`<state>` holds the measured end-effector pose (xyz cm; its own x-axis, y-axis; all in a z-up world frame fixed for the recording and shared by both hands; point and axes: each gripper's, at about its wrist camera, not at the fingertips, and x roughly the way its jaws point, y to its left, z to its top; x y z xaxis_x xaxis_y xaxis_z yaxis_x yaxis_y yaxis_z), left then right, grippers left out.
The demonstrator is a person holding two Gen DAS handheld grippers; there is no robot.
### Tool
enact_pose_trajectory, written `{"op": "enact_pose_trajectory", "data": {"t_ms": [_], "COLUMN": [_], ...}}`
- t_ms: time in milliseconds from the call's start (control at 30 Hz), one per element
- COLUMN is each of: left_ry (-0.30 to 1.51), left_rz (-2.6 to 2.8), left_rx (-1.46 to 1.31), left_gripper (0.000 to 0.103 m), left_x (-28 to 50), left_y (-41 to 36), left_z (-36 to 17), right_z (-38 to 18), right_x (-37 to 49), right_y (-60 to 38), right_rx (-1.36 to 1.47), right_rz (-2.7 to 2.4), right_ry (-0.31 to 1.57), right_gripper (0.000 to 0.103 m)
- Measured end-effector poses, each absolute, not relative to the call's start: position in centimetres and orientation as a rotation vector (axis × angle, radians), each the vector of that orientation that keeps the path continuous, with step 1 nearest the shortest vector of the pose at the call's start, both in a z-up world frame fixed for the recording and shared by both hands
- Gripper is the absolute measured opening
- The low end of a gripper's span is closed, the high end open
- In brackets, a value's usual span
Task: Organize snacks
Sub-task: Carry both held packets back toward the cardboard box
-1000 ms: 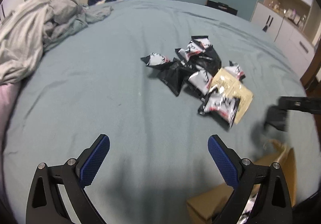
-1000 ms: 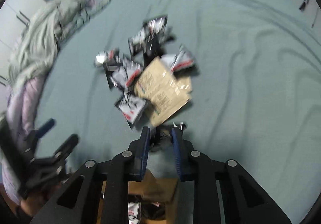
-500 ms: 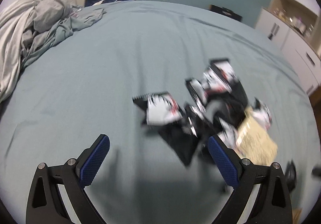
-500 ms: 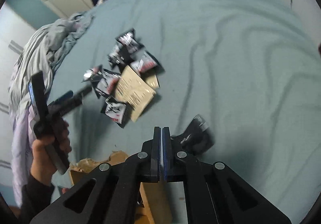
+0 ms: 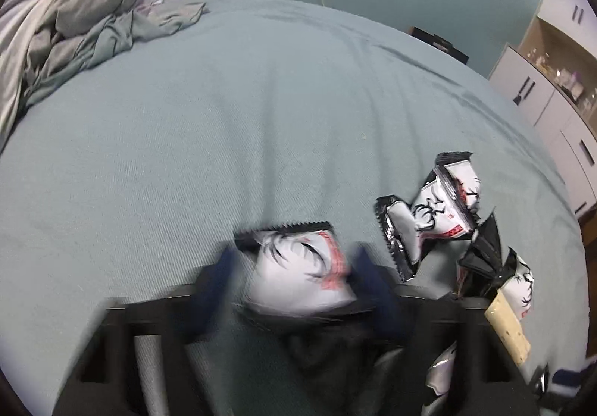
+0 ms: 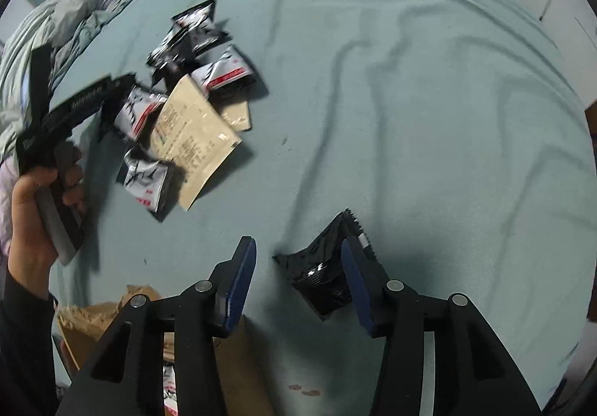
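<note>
Several black-and-white snack packets [image 6: 201,43] lie in a heap on the blue-grey bed sheet [image 5: 224,117], around a flat tan pouch [image 6: 190,140]. My left gripper [image 5: 294,255] is blurred. Its jaws are closing around one white packet [image 5: 298,278], and both pads reach the packet's sides. My right gripper [image 6: 298,248] has its jaws opening. A black packet [image 6: 324,278] lies loose on the sheet between the fingers, close to the right one.
An open cardboard box [image 6: 93,319] with packets inside stands at the near left edge of the bed. A hand [image 6: 33,199] holds the left gripper's handle. Rumpled bedding [image 5: 74,5] is piled at the far left. White cabinets [image 5: 541,91] stand on the right.
My left gripper came down over the heap and closed in on a white packet. My right gripper, shut before, has opened, and the black packet now rests on the sheet.
</note>
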<state>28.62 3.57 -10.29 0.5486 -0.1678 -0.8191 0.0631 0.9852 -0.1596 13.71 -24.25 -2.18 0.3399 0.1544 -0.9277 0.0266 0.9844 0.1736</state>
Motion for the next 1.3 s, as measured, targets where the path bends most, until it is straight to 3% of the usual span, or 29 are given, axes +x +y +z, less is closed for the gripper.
{"op": "enact_pose_trajectory", "data": {"t_ms": [200,500,667,733,800,900,1000,1067,1133,1233,1300], "left_ry": [0.99,0.904,0.902,0.893,0.889,0.928,0.941,0.932,0.948,0.984,0.999], "left_rz": [-0.14,-0.162,-0.194,-0.223,-0.252,-0.341,-0.417,-0.443,-0.476,-0.501,-0.5], "left_rx": [-0.203,-0.164,-0.121,-0.117,-0.102,-0.129,-0.133,-0.092,-0.072,-0.029,0.02], "left_gripper": [0.055,0.055,0.055,0.055,0.055,0.055,0.056,0.056,0.056,0.056,0.056], "left_x": [28.2,21.5,14.5,11.4,8.8,4.6,2.3,1.2,0.7,0.2,-0.1], "left_y": [4.8,5.0,5.9,6.2,6.0,5.5,4.6,3.4,2.5,1.1,0.3], "left_z": [-9.4,-1.6,1.5,2.5,2.8,2.6,2.8,2.8,2.4,1.1,0.4], "right_z": [-2.9,-4.9,-5.9,-6.1,-6.3,-6.8,-6.8,-6.9,-6.5,-6.1,-5.8], "right_x": [13.9,14.4,15.0,14.9,14.7,14.1,13.5,13.2,12.7,11.5,10.9], "right_y": [-25.7,-25.7,-25.9,-25.9,-25.3,-23.0,-23.1,-23.6,-23.9,-24.6,-25.2], "right_rx": [0.255,0.289,0.301,0.326,0.291,0.1,0.11,0.114,0.094,0.126,0.157], "right_rz": [0.002,0.042,0.032,0.055,0.072,0.057,0.039,0.042,0.022,0.008,0.002], "right_ry": [1.246,1.327,1.317,1.295,1.271,1.257,1.227,1.22,1.212,1.214,1.214], "right_gripper": [0.046,0.048,0.062,0.079,0.086,0.088,0.088,0.081,0.063,0.047,0.042]}}
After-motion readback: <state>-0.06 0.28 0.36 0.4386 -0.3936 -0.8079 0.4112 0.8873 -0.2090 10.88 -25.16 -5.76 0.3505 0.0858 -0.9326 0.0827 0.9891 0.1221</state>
